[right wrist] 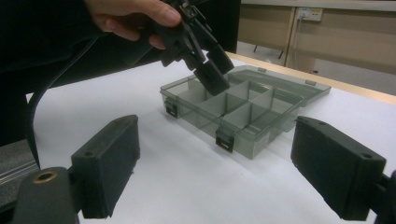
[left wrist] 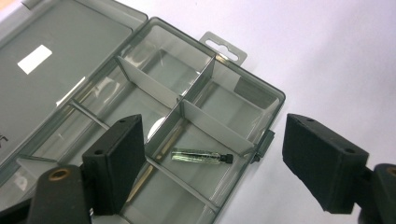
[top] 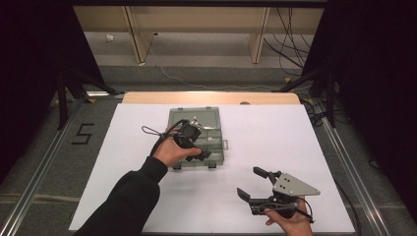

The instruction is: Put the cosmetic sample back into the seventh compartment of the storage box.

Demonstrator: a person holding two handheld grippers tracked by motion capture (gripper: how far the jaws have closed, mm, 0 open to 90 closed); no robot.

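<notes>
Left gripper view: vial point(left wrist: 201, 157) in box point(left wrist: 261, 100).

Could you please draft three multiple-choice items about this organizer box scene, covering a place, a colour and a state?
1. Where does the small glass vial lie?
A. on the white sheet
B. in a compartment of the smoky grey plastic organizer box
C. between the right gripper's pads

2. What colour is the table cover?
A. white
B. green
C. red

3. How do the left gripper's jaws stand?
A. clamped on the vial
B. shut empty
C. apart, above the box

Answers: 1 B, the vial rests inside divider walls; 2 A, the sheet is white; 3 C, pads stand wide with nothing pressed.
</notes>
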